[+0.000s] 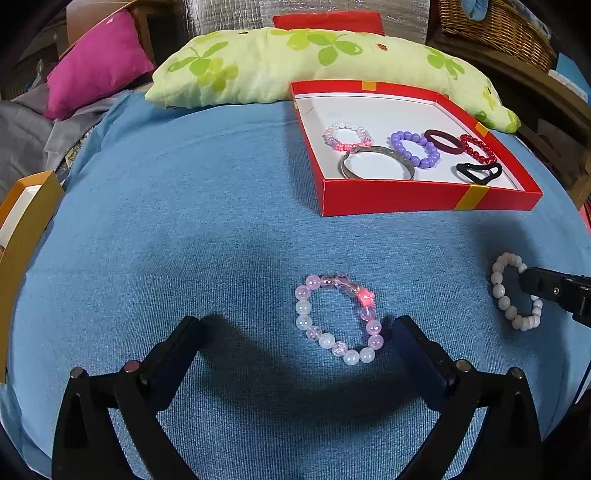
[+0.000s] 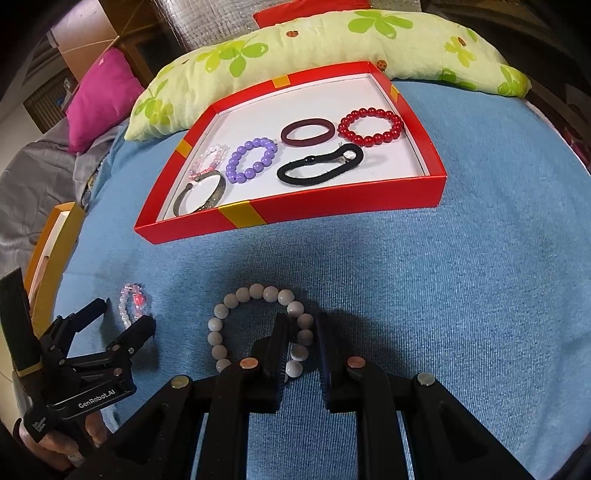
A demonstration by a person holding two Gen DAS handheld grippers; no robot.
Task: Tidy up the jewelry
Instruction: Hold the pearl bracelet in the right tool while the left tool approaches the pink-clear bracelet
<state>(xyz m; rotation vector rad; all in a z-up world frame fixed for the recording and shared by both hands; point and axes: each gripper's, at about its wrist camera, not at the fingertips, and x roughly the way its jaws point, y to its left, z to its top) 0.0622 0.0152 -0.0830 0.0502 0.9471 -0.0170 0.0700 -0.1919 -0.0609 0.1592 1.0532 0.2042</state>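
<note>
A pink and clear bead bracelet lies flat on the blue cloth, between the fingers of my left gripper, which stands wide open around it without touching. To its right lies a white bead bracelet. My right gripper is shut on the right side of that loop, with a few beads between its narrow fingers. The bracelet still rests on the cloth. The red box behind holds several bracelets and hair ties, among them a purple bead bracelet and a red one.
A green-leaf pillow lies behind the red box. A yellow box sits at the cloth's left edge, with a magenta cushion beyond it. A hand holds the left gripper. A wicker basket stands far right.
</note>
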